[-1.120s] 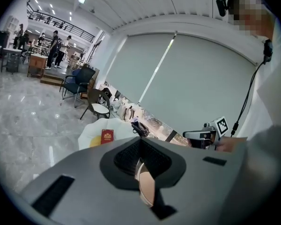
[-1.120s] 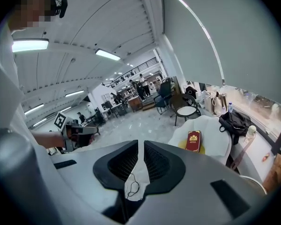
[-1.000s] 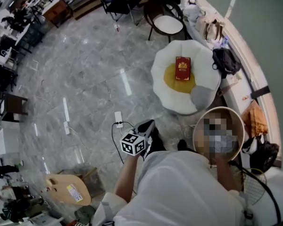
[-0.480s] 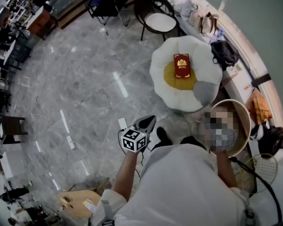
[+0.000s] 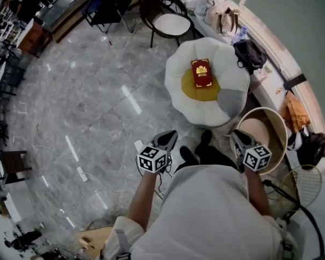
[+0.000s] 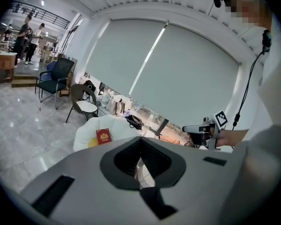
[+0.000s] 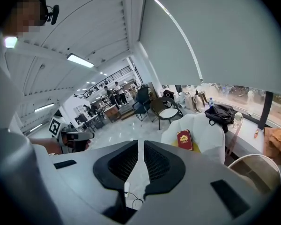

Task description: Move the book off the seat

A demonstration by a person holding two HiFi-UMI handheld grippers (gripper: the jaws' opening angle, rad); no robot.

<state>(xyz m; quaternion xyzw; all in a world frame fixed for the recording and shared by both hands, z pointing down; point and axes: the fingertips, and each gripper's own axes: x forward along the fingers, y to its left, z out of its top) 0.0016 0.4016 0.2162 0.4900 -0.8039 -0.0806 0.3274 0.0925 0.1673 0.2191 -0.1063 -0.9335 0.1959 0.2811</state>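
On a grey marble floor (image 5: 86, 91), seen from above, a person in a white top stands facing a low, white, flower-shaped seat (image 5: 176, 88) with a yellow centre. A red book (image 5: 201, 73) with a gold emblem lies flat and face up on that yellow centre, with nothing touching it.

The person holds a gripper in each hand at waist height. Both point towards the seat and are well short of it. The left gripper (image 5: 170, 137) has its jaws pressed fully together with nothing between them. The right gripper (image 5: 235, 135) has its jaws all but together, showing only a thin slit, and is also empty.

A round, pale tub (image 5: 276, 121) stands just beside the seat. Beyond the seat are a dark chair (image 5: 170, 21) with a white cushion and a black bag (image 5: 249, 53).

The task looks to be at its very start, with the person approaching the book and no reach begun. The next move likely calls for stepping closer and opening one gripper wide enough for the book's thickness. It should probably come in low at an edge, since a flat book on a soft cushion gives little to pinch.
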